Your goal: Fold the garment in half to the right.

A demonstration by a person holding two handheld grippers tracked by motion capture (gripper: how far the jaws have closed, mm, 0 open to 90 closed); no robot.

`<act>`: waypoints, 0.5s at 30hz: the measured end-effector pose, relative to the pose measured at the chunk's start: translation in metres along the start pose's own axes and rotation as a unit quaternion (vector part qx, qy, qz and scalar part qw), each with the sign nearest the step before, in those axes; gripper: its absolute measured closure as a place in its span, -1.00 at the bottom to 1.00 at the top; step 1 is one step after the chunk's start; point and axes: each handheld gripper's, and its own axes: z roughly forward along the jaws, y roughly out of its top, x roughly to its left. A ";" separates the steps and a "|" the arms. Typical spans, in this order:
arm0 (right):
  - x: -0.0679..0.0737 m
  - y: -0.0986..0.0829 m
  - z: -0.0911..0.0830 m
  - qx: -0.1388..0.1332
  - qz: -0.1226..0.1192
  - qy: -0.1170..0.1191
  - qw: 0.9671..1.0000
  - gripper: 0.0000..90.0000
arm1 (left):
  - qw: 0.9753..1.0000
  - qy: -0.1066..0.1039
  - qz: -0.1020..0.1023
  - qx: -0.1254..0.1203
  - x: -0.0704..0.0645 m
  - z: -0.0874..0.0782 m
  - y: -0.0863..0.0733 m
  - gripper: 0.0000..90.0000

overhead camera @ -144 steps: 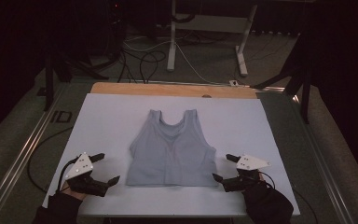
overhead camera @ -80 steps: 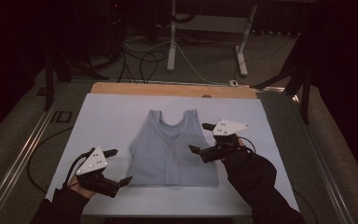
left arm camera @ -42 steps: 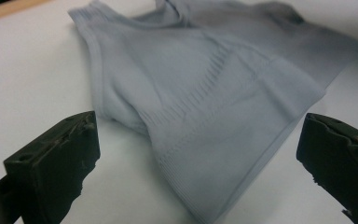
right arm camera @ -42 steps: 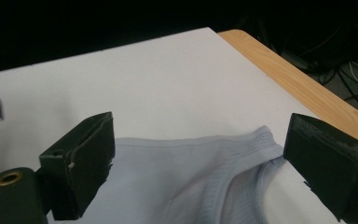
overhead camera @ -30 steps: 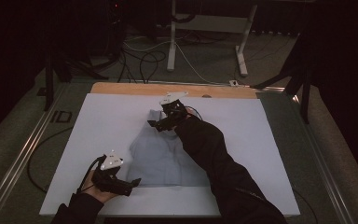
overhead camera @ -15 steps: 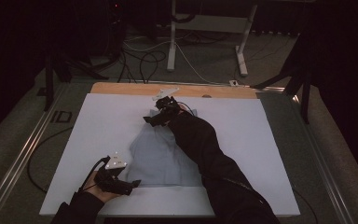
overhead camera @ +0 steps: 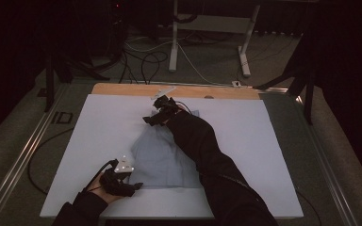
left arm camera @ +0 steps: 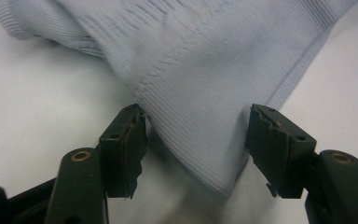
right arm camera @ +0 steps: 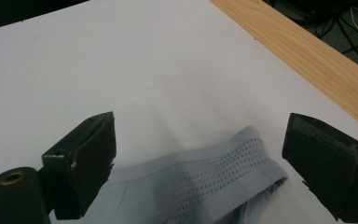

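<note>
Garment position: the pale blue ribbed sleeveless knit top (overhead camera: 162, 157) lies flat on the white surface (overhead camera: 99, 127), near its middle. Left tongs (left arm camera: 196, 154) are spread, straddling the lower corner of the top (fabric sits between the jaws, not pinched). Right tongs (right arm camera: 200, 158) are likewise spread, straddling a perforated shoulder strap (right arm camera: 228, 163) at the far end, near the light wooden edge strip (right arm camera: 307, 60). The person's dark sleeve (overhead camera: 202, 150) crosses the top.
</note>
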 end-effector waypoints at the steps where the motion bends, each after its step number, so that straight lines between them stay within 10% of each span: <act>1: 0.000 0.000 0.001 -0.001 0.001 -0.001 1.000 -0.78 | 1.000 -0.003 -0.002 -0.001 0.000 0.000 0.000 -0.06; 15: -0.005 0.003 0.005 0.020 0.013 -0.013 1.000 -0.62 | 1.000 -0.006 0.000 -0.009 -0.004 0.001 0.007 0.80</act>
